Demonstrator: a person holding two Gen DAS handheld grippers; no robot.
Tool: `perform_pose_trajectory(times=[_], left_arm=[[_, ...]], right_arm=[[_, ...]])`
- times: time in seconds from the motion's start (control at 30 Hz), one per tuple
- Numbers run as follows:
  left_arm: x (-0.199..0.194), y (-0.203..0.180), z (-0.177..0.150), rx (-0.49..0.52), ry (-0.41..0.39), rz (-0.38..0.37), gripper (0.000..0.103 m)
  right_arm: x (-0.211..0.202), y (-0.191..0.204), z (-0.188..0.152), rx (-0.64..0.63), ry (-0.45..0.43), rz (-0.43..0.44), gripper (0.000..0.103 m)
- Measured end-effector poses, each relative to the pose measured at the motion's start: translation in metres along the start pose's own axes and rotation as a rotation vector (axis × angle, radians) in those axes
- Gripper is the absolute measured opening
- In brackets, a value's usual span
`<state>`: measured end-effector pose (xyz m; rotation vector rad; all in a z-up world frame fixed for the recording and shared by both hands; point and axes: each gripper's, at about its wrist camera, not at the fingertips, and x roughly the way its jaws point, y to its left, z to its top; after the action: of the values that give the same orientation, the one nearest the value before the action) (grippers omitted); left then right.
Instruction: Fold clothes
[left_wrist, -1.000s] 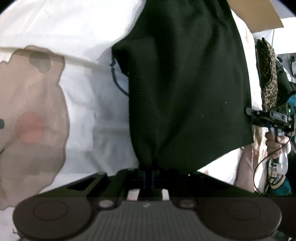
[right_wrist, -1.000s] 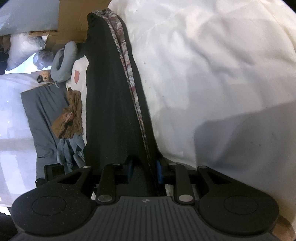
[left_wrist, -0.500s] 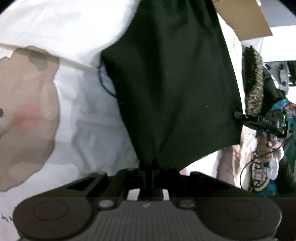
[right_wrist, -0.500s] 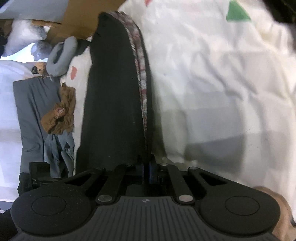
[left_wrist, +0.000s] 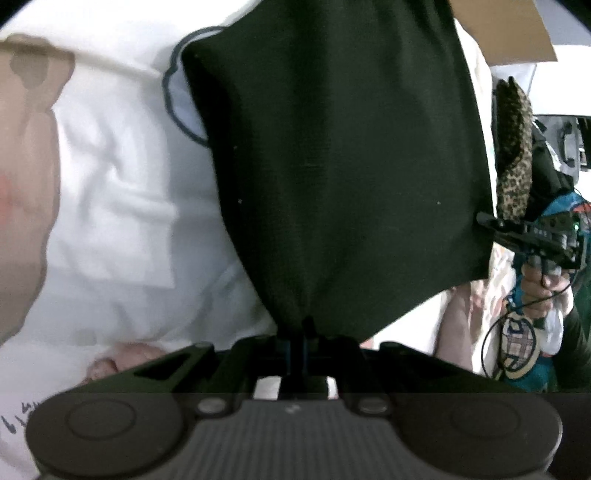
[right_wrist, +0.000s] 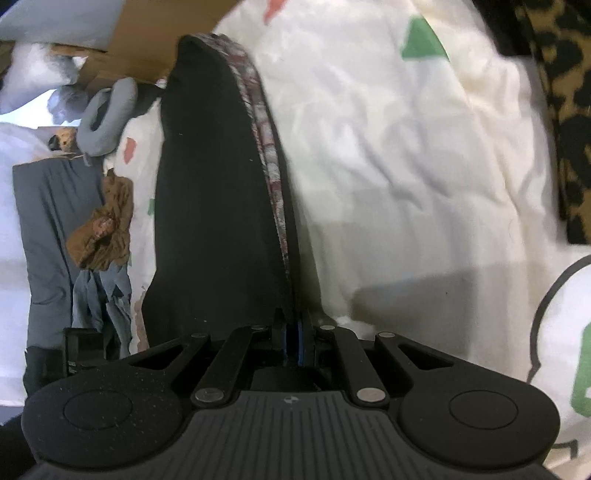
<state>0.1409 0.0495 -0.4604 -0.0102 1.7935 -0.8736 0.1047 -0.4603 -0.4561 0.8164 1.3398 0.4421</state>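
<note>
The black garment (left_wrist: 343, 166) is held stretched above the white printed bedding (right_wrist: 388, 147), one corner pinched in the left gripper (left_wrist: 299, 332), the opposite corner clamped in the right gripper (right_wrist: 293, 332) (a patterned lining shows along that edge). The held edge should be kept taut and level, so that any fold lands square.

A bed covered by a cream sheet (right_wrist: 388, 155) printed with green and red shapes fills most of the room. A brown cardboard panel (left_wrist: 506, 33) leans at its far edge. Beside the bed lie grey fabric (right_wrist: 44, 221), a rumpled brown cloth (right_wrist: 103, 229) and a grey neck pillow (right_wrist: 107, 118). Bright daylight washes in.
</note>
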Motion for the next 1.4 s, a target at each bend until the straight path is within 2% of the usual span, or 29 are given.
perform_pose_trajectory(times=[0.07,0.23,0.33,0.4,0.43,0.47,0.5,0.6,0.77,1.0,1.4], left_arm=[[0.000,0.001,0.000,-0.003,-0.001,-0.004,0.005],[0.000,0.006,-0.002,-0.019,-0.008,-0.025,0.006],[0.000,0.011,-0.002,-0.024,-0.011,-0.033,0.006],[-0.002,0.011,-0.002,-0.019,-0.011,-0.038,0.005],[-0.005,0.011,-0.003,-0.012,-0.012,-0.042,0.005],[-0.008,0.011,-0.003,-0.005,-0.012,-0.047,0.005],[-0.011,0.010,-0.003,0.004,-0.013,-0.050,0.005],[-0.024,0.010,-0.005,0.014,-0.020,-0.060,0.005],[-0.049,0.016,-0.012,0.019,-0.029,-0.066,0.005],[-0.065,0.016,-0.033,0.016,-0.029,-0.070,0.005],[-0.072,0.023,-0.067,-0.021,-0.009,-0.085,0.005]], right_arm=[[0.006,-0.003,0.002,0.006,0.021,-0.007,0.007],[0.012,-0.006,-0.001,-0.011,0.048,-0.003,0.029],[0.015,-0.007,-0.005,-0.021,0.063,0.009,0.029],[0.017,-0.006,-0.007,-0.035,0.060,0.008,0.028],[0.018,-0.004,-0.007,-0.039,0.062,0.002,0.014],[0.018,-0.002,-0.007,-0.039,0.063,-0.002,0.005],[0.018,0.001,-0.007,-0.046,0.063,-0.007,0.004],[0.014,0.015,-0.011,-0.097,0.062,-0.016,0.003],[0.002,0.032,-0.021,-0.120,0.062,0.023,0.003],[-0.001,0.046,-0.041,-0.131,0.112,0.036,0.003],[-0.007,0.049,-0.081,-0.106,0.192,0.064,0.003]])
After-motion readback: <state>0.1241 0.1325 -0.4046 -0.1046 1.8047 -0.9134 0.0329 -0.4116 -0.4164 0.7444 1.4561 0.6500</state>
